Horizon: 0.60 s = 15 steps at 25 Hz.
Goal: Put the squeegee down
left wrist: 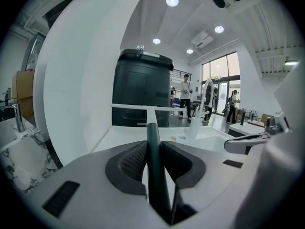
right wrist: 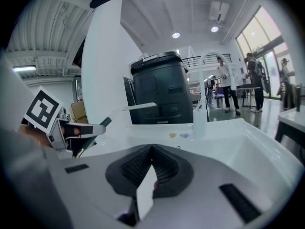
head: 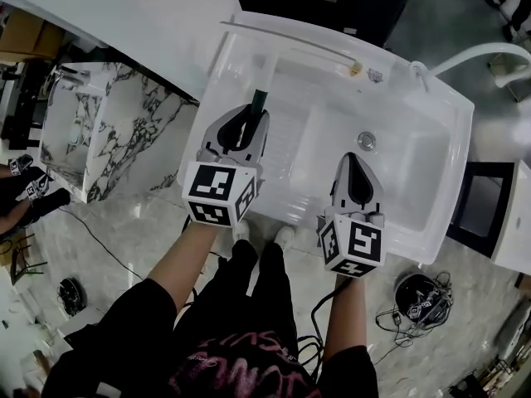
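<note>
**Sink (head: 415, 191) as landmark.** Your left gripper (head: 250, 119) is clamped on the squeegee (head: 260, 99). Both ribbed pads (left wrist: 135, 160) press the dark handle from either side, about midway along it. The handle reaches over the ribbed drainer (head: 286, 135) at the sink's left. The long white blade (head: 290, 41) lies crosswise along the sink's far rim. Whether the blade touches that rim cannot be told.

Your right gripper (head: 355, 162) hangs over the basin at the sink's near side. Its jaws are together at the tips, with nothing between them.

**Handling, as a judgement.** The tool looks light, with a stiff handle and a blade edge that probably flexes. The wide blade sits far from your grip, so it will tend to swing or twist the handle between the pads. Keep your hold on the handle, not the blade. The glossy sink may let the squeegee slide once released.
</note>
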Each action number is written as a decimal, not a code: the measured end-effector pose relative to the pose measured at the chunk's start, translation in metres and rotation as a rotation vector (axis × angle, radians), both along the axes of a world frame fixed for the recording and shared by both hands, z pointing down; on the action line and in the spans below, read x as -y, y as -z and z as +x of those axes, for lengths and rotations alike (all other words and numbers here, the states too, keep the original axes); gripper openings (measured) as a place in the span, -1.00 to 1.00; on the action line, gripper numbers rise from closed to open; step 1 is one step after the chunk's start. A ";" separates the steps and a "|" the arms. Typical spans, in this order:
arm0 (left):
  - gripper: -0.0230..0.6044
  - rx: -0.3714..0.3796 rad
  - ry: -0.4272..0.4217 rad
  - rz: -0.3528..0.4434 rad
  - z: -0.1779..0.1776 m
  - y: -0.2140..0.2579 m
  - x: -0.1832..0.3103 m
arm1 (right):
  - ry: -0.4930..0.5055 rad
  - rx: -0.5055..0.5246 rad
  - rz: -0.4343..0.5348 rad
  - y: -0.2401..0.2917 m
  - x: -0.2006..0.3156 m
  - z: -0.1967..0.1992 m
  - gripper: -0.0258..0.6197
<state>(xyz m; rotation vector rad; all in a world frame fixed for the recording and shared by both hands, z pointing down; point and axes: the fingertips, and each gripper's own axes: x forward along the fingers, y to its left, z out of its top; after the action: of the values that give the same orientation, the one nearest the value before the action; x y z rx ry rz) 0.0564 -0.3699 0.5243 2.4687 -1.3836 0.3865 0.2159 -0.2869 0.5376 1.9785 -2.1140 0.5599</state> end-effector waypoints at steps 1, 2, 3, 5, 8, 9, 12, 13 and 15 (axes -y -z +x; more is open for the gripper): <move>-0.62 0.004 -0.002 -0.003 0.001 -0.003 0.001 | 0.002 0.002 -0.001 -0.002 0.001 0.000 -0.86; -0.62 0.007 -0.004 -0.007 0.002 -0.006 0.002 | 0.003 0.004 -0.003 -0.005 0.003 0.000 -0.86; -0.62 0.010 -0.003 -0.011 0.003 -0.009 0.003 | 0.005 0.005 -0.005 -0.007 0.004 0.000 -0.86; -0.62 0.012 0.001 -0.022 0.004 -0.016 0.005 | 0.007 0.007 -0.013 -0.013 0.006 0.000 -0.86; -0.62 0.019 0.007 -0.041 0.005 -0.026 0.009 | 0.007 0.010 -0.022 -0.020 0.008 0.001 -0.86; -0.62 0.022 0.008 -0.045 0.005 -0.029 0.010 | 0.008 0.011 -0.023 -0.022 0.010 0.001 -0.86; -0.62 0.030 0.012 -0.048 0.006 -0.037 0.014 | 0.009 0.017 -0.024 -0.027 0.015 0.002 -0.86; -0.62 0.031 0.013 -0.052 0.006 -0.040 0.015 | 0.010 0.019 -0.024 -0.029 0.017 0.002 -0.86; -0.62 0.032 0.016 -0.063 0.007 -0.046 0.017 | 0.012 0.022 -0.025 -0.032 0.021 0.001 -0.86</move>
<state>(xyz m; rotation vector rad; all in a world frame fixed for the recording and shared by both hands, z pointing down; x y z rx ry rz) 0.0633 -0.3870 0.5704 2.4097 -1.3817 0.4606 0.2171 -0.3076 0.5695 1.9545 -2.1195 0.6053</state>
